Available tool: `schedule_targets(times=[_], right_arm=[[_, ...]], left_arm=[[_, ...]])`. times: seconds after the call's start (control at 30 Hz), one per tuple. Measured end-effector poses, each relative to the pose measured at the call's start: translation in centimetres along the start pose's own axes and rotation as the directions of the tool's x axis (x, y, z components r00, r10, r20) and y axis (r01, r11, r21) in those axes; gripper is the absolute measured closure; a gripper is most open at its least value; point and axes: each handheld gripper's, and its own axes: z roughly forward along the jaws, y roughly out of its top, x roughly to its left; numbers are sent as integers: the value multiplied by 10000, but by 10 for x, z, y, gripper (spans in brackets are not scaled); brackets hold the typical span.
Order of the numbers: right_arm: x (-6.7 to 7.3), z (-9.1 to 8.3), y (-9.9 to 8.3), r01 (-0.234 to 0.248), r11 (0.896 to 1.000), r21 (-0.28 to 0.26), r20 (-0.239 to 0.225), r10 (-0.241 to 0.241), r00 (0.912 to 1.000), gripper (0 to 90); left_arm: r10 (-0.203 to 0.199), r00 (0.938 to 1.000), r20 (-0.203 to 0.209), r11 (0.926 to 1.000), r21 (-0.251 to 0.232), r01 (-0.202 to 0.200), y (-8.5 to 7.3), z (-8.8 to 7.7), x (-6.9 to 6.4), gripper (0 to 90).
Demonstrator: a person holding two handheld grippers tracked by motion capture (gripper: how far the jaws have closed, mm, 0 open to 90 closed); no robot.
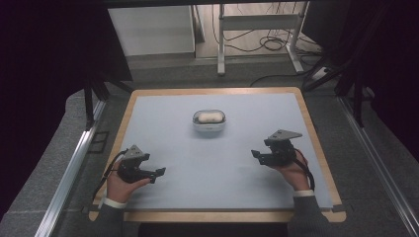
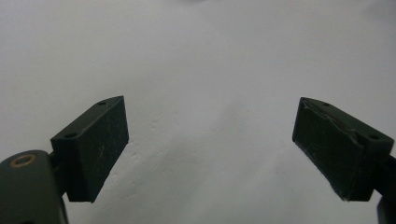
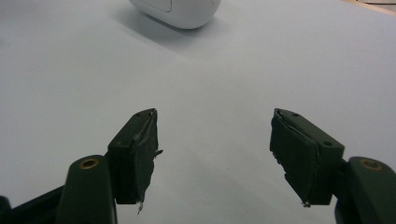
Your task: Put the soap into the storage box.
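- Right hand-held gripper (image 1: pixel 258 157): jaws apart, empty, near right of counter (image 1: pixel 316 192).
- Left hand-held gripper (image 1: pixel 159 174): jaws wide, empty, near left.
- White case (image 1: pixel 209 119): centre-far, apart from both.
- Looks light, hard, smooth, slippery; pinch across its flatter long sides.

The white case (image 3: pixel 180 11) is cut off by the right gripper view's top edge.

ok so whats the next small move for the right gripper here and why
Probably ease the right gripper forward toward the white case. Its jaws stand open with nothing between them, and in the right gripper view the case lies ahead on the grey mat, clear of the pads. The left gripper is also open and empty, farther from the case.
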Motion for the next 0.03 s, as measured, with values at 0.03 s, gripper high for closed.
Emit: schedule_targets(times=[0.03], right_arm=[[0,0,0,-9,10000,-10,10,9,10000,317]], left_arm=[[-5,10000,12,10000,-3,5,0,0,0,112]])
